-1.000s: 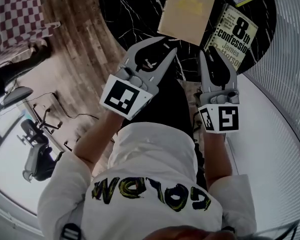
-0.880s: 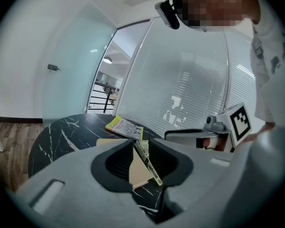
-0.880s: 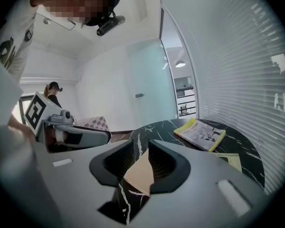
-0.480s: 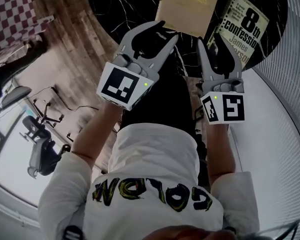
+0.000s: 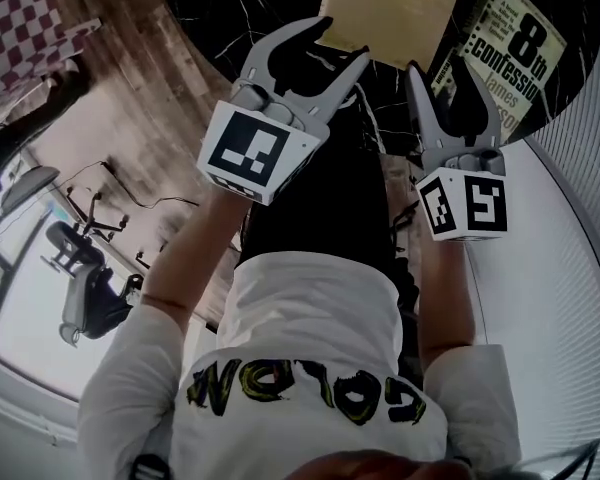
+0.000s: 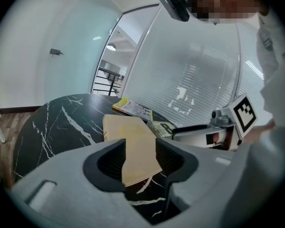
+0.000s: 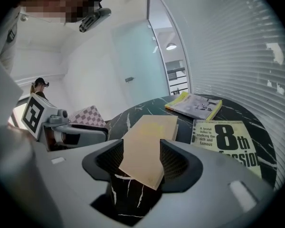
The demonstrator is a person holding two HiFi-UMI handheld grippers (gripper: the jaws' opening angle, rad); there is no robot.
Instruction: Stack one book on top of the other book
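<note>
A tan book lies on the black marble table. To its right lies a cream book titled "8th confession". My left gripper hangs open over the table's near edge, just short of the tan book. My right gripper is open beside it, near the titled book's near left corner. Both pairs of jaws have just been opening, with nothing between them. In the left gripper view the tan book shows beyond the left gripper. In the right gripper view it lies ahead of the right gripper.
A yellow-edged magazine lies at the table's far side. A checkered chair stands to the left on the wood floor. A curved wall with blinds runs close along the right of the table.
Both grippers' jaws have spread wider. Both hands have come forward toward the table's edge, and the books have slid toward the top of the head view.
</note>
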